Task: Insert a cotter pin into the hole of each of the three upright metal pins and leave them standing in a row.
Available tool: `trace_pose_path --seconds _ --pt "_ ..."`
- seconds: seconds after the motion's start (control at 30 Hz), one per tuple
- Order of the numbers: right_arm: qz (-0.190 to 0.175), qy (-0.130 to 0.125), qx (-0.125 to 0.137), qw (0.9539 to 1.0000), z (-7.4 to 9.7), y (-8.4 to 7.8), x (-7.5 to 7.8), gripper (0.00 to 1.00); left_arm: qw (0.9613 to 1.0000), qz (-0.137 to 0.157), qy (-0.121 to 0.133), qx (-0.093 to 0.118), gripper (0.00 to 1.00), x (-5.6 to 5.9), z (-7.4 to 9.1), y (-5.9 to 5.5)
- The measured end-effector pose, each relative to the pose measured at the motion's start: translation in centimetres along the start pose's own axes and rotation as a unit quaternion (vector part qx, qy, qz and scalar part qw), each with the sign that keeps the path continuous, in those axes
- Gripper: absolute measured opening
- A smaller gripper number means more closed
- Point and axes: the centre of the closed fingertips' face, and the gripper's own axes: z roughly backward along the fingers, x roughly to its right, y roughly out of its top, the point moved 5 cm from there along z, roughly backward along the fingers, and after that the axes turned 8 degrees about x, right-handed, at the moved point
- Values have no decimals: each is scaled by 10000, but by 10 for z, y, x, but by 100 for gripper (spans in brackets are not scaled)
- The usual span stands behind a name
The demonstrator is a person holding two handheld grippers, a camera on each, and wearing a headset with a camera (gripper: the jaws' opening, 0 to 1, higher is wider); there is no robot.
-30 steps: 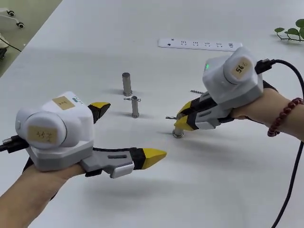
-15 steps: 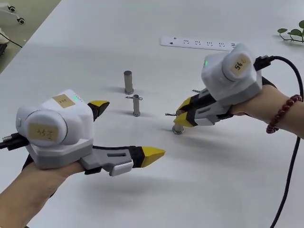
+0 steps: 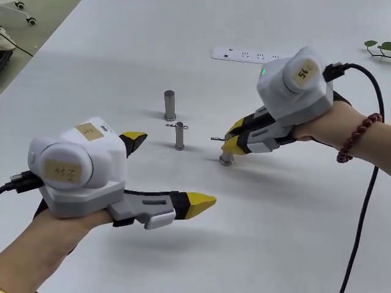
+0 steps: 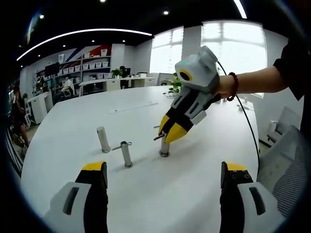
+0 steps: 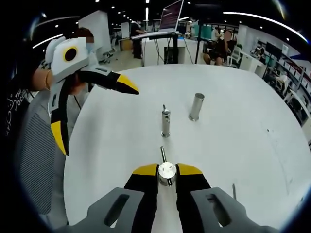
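Threading a cotter (image 3: 217,139) through the near pin (image 3: 226,159); the right gripper (image 3: 232,137) pinches it narrowly, tip poking out beyond; the left gripper (image 3: 171,169) hangs wide, empty. Middle pin (image 3: 179,135) is cottered; far pin (image 3: 169,105) bare. Next, probably: push home, release gently.

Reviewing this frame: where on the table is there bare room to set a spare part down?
Bare white tabletop lies near-right, bordered by the right gripper, its black cable and the open left gripper. Another patch sits between the white power strip and the far steel pin. Crowded: the row of three pins.
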Motion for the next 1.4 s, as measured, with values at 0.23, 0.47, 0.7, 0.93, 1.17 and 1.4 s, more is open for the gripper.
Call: trace_pose_path --seconds 0.23,0.47,0.7,0.93,1.17,1.4 --pt "62 32 -21 10000 -7 6 5 8 10000 4 -23 37 96 0 -2 1" --pt "57 72 -53 9999 -13 7 13 8 10000 25 -3 88 96 -1 -1 2" --pt "3 141 -61 9999 -18 9 18 8 10000 5 -14 88 97 -2 0 2" --pt "106 263 -102 9995 -21 10 20 8 10000 15 -15 84 97 -2 0 3" --pt "173 329 -187 9991 -21 10 20 8 10000 16 -11 75 96 -3 0 3" --pt "55 264 -252 9993 -22 11 21 9 10000 19 -5 79 96 -3 -1 4"
